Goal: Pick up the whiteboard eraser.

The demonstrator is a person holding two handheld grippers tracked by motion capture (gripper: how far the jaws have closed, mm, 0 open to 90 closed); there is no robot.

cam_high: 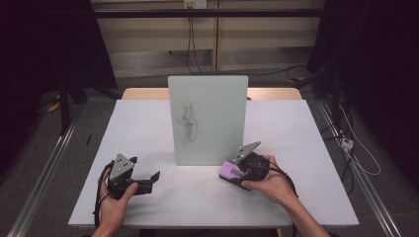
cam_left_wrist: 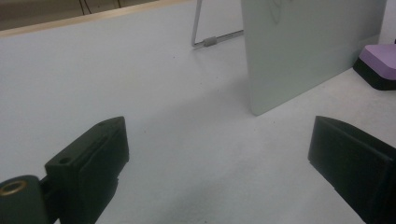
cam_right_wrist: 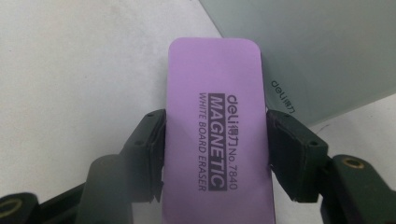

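Note:
A small whiteboard [cam_high: 207,121] stands upright at the table's middle, with faint dark scribbles [cam_high: 187,123] on its face. A purple magnetic whiteboard eraser [cam_right_wrist: 217,121] lies between the jaws of my right gripper [cam_high: 233,173], which is shut on its two long sides, low at the board's right bottom corner. The eraser [cam_left_wrist: 379,63] also shows at the right edge of the left gripper view, next to the board [cam_left_wrist: 308,46]. My left gripper [cam_high: 148,181] rests on the table to the board's left, open, nothing between its jaws.
The white table [cam_high: 148,123] has bare surface all round the board. The board's wire stand [cam_left_wrist: 210,41] rests behind it. Cables [cam_high: 356,148] trail on the floor to the right, and a wooden edge [cam_high: 143,93] shows beyond the table.

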